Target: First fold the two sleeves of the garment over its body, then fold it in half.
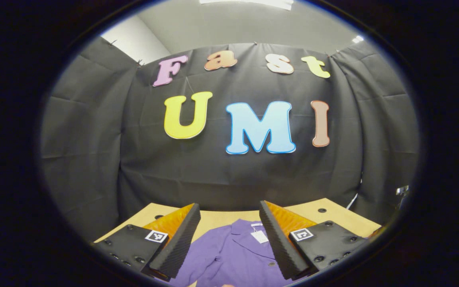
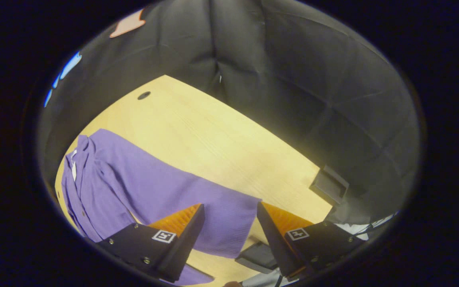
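— Where is the garment right now?

— The purple garment (image 1: 229, 255) lies flat on the light wooden table (image 1: 333, 217), collar and white neck label toward the black cloth wall. In the left gripper view it sits straight ahead, between that tool's 2 fingers.

— And the left gripper (image 1: 229, 243), what is it doing?

— It hangs above the shirt with its fingers spread wide apart, nothing between them but air. I see no contact with the fabric.

— The other side?

— In the right gripper view the garment (image 2: 153, 187) stretches across the table (image 2: 221, 135), and 1 sleeve (image 2: 221, 219) reaches out toward the right gripper (image 2: 229, 227). The sleeve's end lies in the gap between the fingers, which also stand well apart. Whether either fingertip touches the cloth, I cannot tell from here.

— Anything else on the table?

— A dark hole (image 2: 144, 95) in the tabletop near the far corner, and a dark boxy fitting (image 2: 329, 185) at the table's edge, well apart from the shirt. Another dark flat object (image 2: 257, 255) sits low, just beside the right gripper's fingers.
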Demonstrator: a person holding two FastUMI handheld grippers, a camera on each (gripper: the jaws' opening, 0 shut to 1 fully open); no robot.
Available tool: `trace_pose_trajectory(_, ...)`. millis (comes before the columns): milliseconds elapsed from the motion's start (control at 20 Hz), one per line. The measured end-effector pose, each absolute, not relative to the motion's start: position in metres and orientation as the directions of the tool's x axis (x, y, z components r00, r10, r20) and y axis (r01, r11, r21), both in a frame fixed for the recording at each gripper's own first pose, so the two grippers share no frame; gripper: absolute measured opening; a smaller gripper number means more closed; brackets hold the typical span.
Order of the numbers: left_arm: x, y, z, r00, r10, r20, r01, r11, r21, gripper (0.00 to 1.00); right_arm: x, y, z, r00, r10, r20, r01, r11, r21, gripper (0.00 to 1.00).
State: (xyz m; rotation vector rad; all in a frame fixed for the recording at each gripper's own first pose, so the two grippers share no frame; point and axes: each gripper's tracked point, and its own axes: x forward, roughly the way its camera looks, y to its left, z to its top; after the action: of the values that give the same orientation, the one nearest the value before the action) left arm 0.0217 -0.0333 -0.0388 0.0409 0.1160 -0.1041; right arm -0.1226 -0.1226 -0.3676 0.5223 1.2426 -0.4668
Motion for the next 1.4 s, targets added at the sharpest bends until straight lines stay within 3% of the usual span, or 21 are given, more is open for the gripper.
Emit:
trace_pose_trajectory(250,0.019,-0.038,-0.042,0.986,-0.107,-0.124,0.113,0.993,0.039,0.95,-0.134,-0.121,-0.387,0.196,0.001,-0.981,0.645,0.753,0.129,0.86)
trace_pose_trajectory(550,0.014,-0.042,-0.047,0.984,-0.116,-0.134,0.12,0.992,0.029,0.95,-0.133,-0.12,-0.389,0.149,0.023,-0.989,0.631,0.767,0.113,0.84)
trace_pose_trajectory(700,0.012,-0.045,-0.05,0.983,-0.123,-0.134,0.125,0.992,0.012,0.95,-0.137,-0.108,-0.387,0.122,0.053,-0.991,0.596,0.795,0.116,0.88)
trace_pose_trajectory(750,0.01,-0.045,-0.05,0.984,-0.123,-0.132,0.126,0.992,0.013,0.95,-0.134,-0.107,-0.388,0.133,0.057,-0.989,0.579,0.806,0.124,0.82)
trace_pose_trajectory(900,0.007,-0.043,-0.048,0.985,-0.122,-0.12,0.125,0.992,0.019,0.95,-0.132,-0.102,-0.388,0.126,0.068,-0.99,0.58,0.804,0.13,0.48)
trace_pose_trajectory(950,0.007,-0.041,-0.046,0.986,-0.117,-0.115,0.12,0.993,0.02,0.95,-0.126,-0.101,-0.39,0.15,0.089,-0.985,0.583,0.796,0.161,0.48)
trace_pose_trajectory(1050,0.005,-0.035,-0.046,0.989,-0.101,-0.11,0.104,0.994,0.022,0.95,-0.125,-0.096,-0.383,0.156,0.1,-0.983,0.597,0.783,0.174,0.15)
trace_pose_trajectory(1300,-0.001,-0.029,-0.051,0.993,-0.04,-0.115,0.04,0.999,0.001,0.95,-0.122,-0.1,-0.385,0.239,0.141,-0.961,0.551,0.795,0.253,0.02)
trace_pose_trajectory(1400,-0.003,-0.028,-0.053,0.993,-0.012,-0.119,0.013,1.0,0.009,0.95,-0.12,-0.099,-0.38,0.277,0.186,-0.943,0.548,0.775,0.314,0.02)
